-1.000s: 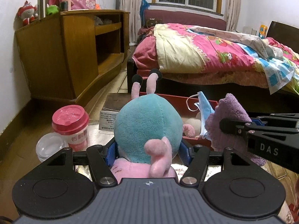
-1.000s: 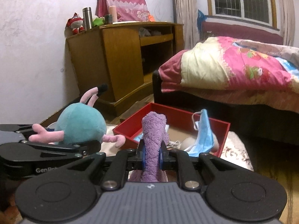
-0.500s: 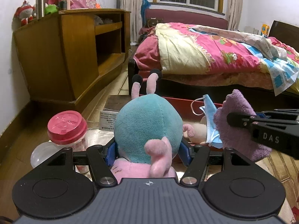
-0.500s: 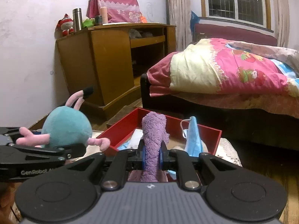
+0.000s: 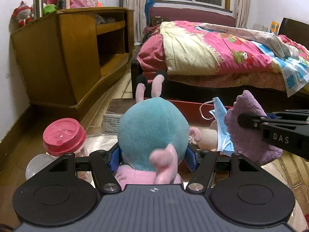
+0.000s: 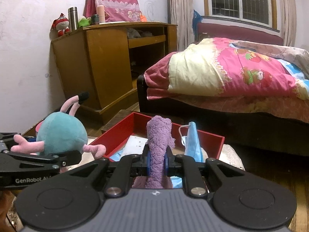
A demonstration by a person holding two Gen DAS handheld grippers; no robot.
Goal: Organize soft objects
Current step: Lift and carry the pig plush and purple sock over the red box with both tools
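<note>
Above the floor beside the red box point(image 6: 210, 143), a plush toy point(image 5: 152, 129) is clamped by the left gripper point(image 5: 152, 154) and a purple cloth point(image 6: 158, 147) by the right gripper point(image 6: 156, 159); a face mask point(image 6: 193, 141) is already boxed, both held items are judged outstanding.

Left gripper point(image 5: 153, 157) clamped around teal plush toy point(image 5: 152, 129), tilted downward; right gripper point(image 6: 157, 159) pinched tight on purple cloth point(image 6: 158, 145), just beside toy's right.
</note>
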